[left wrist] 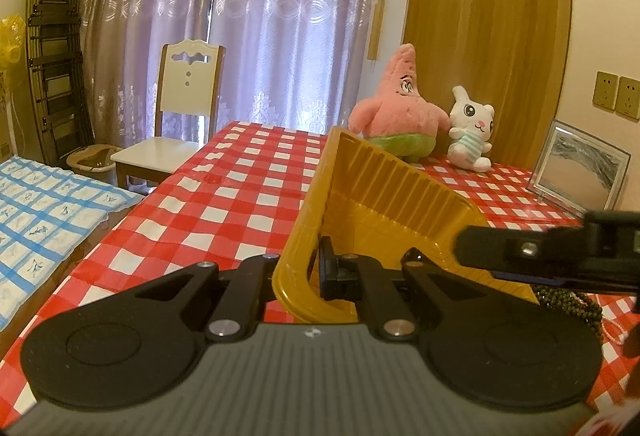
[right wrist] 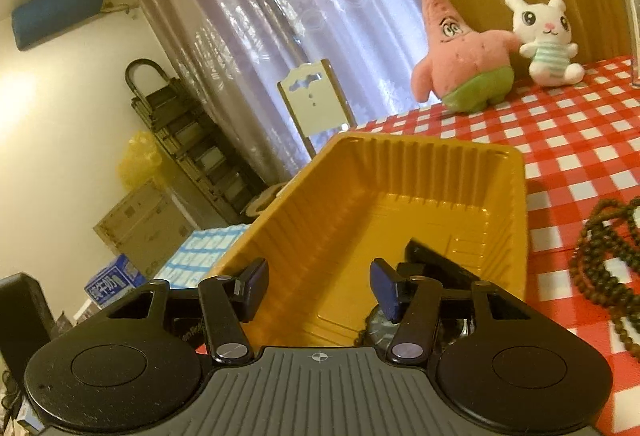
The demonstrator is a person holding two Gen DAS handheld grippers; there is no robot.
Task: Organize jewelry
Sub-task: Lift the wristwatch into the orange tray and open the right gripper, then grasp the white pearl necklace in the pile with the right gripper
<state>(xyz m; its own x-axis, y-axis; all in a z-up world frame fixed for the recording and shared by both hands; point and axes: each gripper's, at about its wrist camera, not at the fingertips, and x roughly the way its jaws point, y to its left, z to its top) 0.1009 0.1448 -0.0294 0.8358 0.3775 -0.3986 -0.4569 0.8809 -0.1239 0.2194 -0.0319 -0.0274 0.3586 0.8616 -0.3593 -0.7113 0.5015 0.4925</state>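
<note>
The table (left wrist: pixel 224 196), under a red-and-white checked cloth, is stretching ahead of both tools. On it a yellow tray (right wrist: pixel 360 204) is tilting up, one long side raised off the cloth. The left tool (left wrist: pixel 314 272) is clamping the tray's near wall, its jaws closed on the rim with one finger inside and one outside. The right tool (right wrist: pixel 320 288) is hovering over the tray's near end with its jaws standing apart and nothing between the blue pads (right wrist: pixel 386 292); seen from the left tool, it is reaching in from the right, level with the tray's rim. Dark beads (right wrist: pixel 600 260) are lying on the cloth to the right of the right tool, just beside the tray and outside it. A few more beads are showing under the right tool near the tray's corner.
</note>
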